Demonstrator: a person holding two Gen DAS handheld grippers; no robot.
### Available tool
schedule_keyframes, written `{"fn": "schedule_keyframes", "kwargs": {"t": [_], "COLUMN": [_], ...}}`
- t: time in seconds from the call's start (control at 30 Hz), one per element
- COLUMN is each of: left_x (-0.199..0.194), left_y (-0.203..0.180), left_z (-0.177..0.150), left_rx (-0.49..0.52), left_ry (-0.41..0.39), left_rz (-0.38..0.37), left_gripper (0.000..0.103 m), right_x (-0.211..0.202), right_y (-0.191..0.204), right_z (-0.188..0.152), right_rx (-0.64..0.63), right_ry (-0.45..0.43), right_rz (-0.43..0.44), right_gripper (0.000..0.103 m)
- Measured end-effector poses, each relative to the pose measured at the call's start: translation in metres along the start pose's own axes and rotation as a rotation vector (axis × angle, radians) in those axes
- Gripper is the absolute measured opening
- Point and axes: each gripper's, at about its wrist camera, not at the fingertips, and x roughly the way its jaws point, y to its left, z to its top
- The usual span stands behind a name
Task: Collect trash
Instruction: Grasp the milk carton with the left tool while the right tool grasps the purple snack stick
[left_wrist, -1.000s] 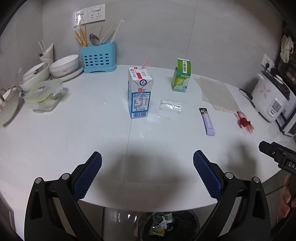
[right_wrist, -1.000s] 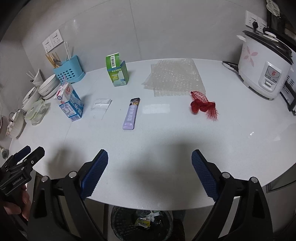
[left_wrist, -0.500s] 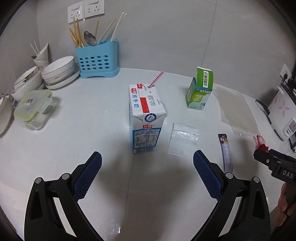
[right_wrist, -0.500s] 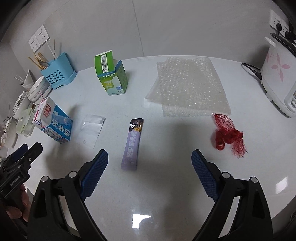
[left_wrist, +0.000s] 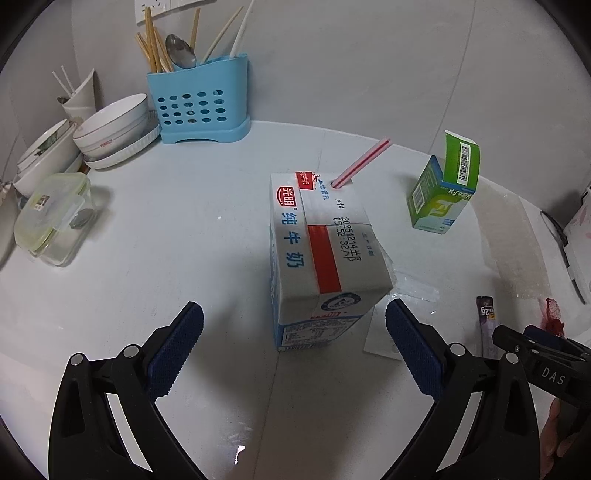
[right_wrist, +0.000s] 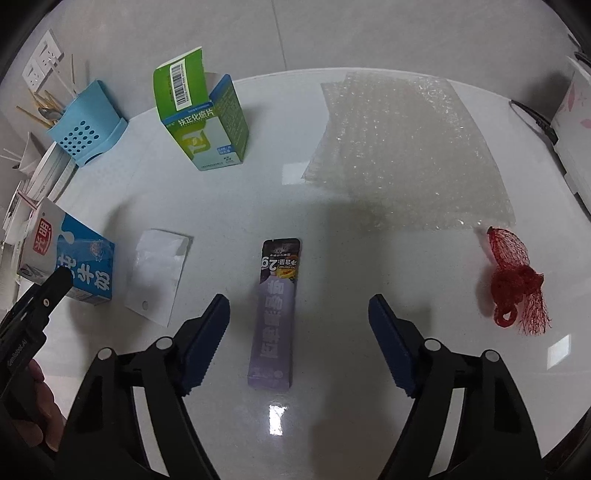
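Between spread left claw (left_wrist: 294, 345) jaws: milk carton (left_wrist: 320, 258), untouched.

Home kitchen: utensil caddy (left_wrist: 197, 105), bowls (left_wrist: 110, 123), countertop (left_wrist: 166, 229).

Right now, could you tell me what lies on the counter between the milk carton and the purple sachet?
A small clear plastic bag lies flat between the milk carton and the purple sachet, apart from the sachet; the right wrist view shows this best.
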Motion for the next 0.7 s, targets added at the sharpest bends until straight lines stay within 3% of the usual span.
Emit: {"fn": "schedule_keyframes", "kwargs": {"t": [0.2,0.3,0.5,0.63,0.7], "left_x": [0.013,0.017,0.022,0.020,0.018], "left_y": [-0.002,-0.002,-0.005,-0.004,-0.002], "left_z": [0.000,0.000,-0.001,-0.001,-0.001], "left_rx": [0.011,0.003,0.007,0.006,-0.012], "left_ry": [0.009,0.012,0.028,0.023,0.023], "left_rz": [0.036,0.045,0.040,0.047,0.047], "left_gripper": [0.096,0.090,0.067,0.041,0.041], "right_x": [0.014,0.014,0.012,0.011,0.012], "right_y": [0.005,0.008,0.011,0.008,0.007], "right_z": [-0.002,-0.004,-0.004,-0.004,-0.003], "right_rx": [-0.006,-0.019,-0.040,-0.045,-0.044], "right_ry": [0.036,0.020,0.027,0.043,0.048], "right_rz": [0.009,-0.004,-0.007,-0.009,-0.006], "right_gripper": [0.060,0.055,0.031,0.021,0.019]}}
